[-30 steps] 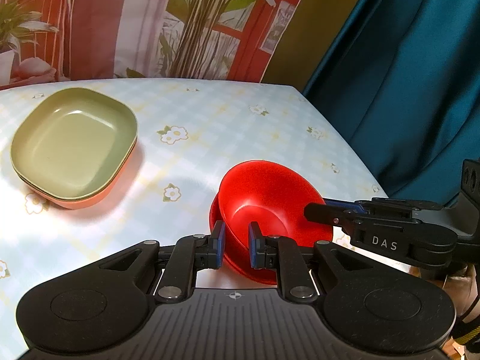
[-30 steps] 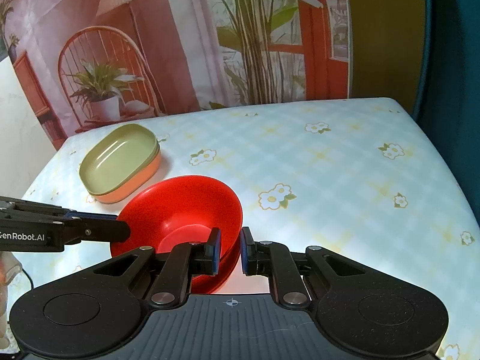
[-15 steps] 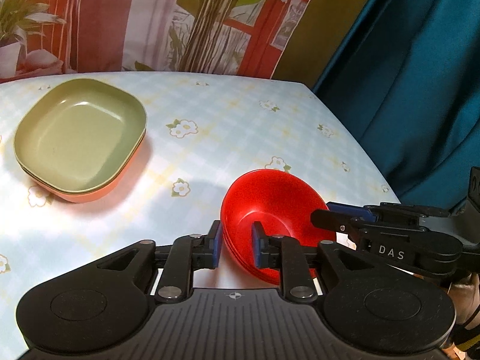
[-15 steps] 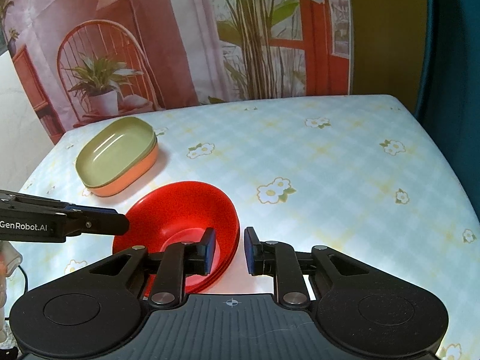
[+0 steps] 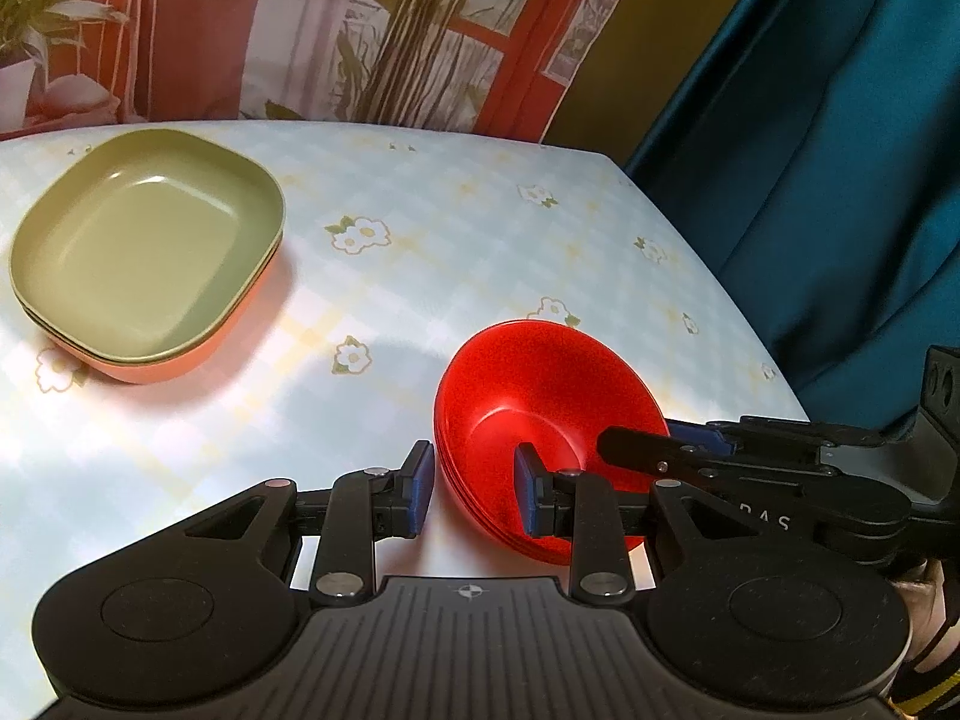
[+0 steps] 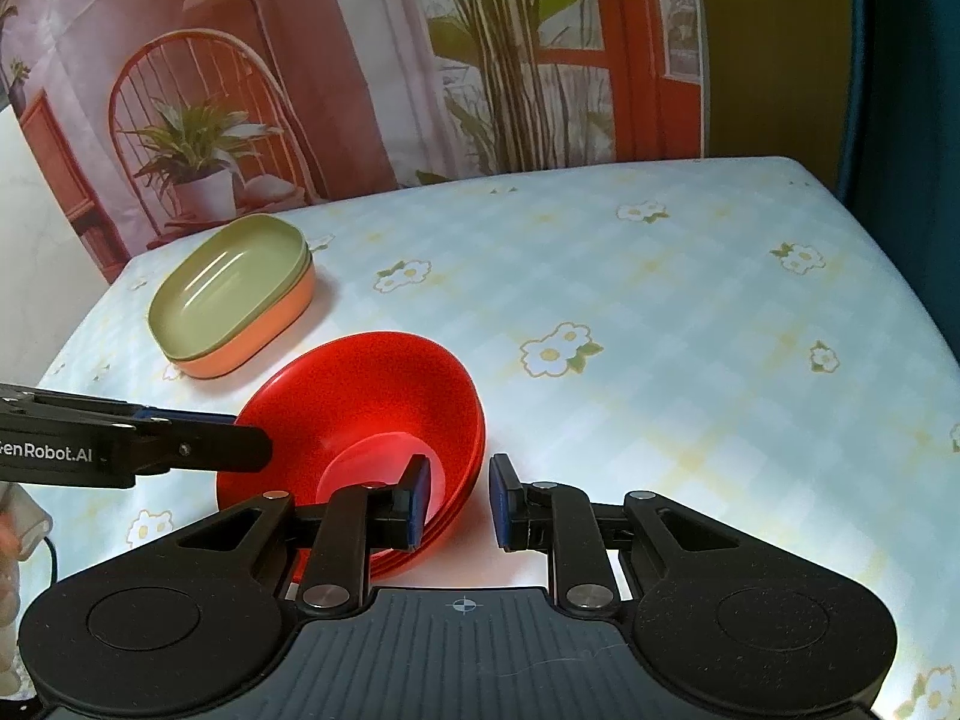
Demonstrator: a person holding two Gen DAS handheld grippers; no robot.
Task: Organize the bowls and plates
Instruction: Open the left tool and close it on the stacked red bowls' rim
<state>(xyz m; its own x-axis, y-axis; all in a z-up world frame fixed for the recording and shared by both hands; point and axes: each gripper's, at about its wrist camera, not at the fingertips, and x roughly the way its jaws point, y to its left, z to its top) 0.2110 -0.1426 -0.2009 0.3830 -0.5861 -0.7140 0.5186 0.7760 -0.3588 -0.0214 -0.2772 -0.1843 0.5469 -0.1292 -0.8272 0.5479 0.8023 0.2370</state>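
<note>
A stack of red bowls (image 5: 543, 402) (image 6: 372, 402) rests on the table. My left gripper (image 5: 471, 495) is open, its jaws astride the stack's near rim without touching it. My right gripper (image 6: 457, 501) is open too, astride the rim on the opposite side. Each gripper shows in the other's view, reaching over the bowls: the right one in the left wrist view (image 5: 636, 450), the left one in the right wrist view (image 6: 240, 444). A green plate (image 5: 147, 246) (image 6: 231, 285) sits stacked in an orange plate (image 5: 198, 354) (image 6: 264, 339) at the far left.
The table has a pale floral checked cloth (image 6: 660, 330). A teal curtain (image 5: 840, 150) hangs past the table's right edge. A printed backdrop with a chair and plants (image 6: 360, 60) stands behind the table.
Both grippers have opened and let go of the red bowls' rim. The stack has settled lower on the table. The left wrist view has shifted slightly.
</note>
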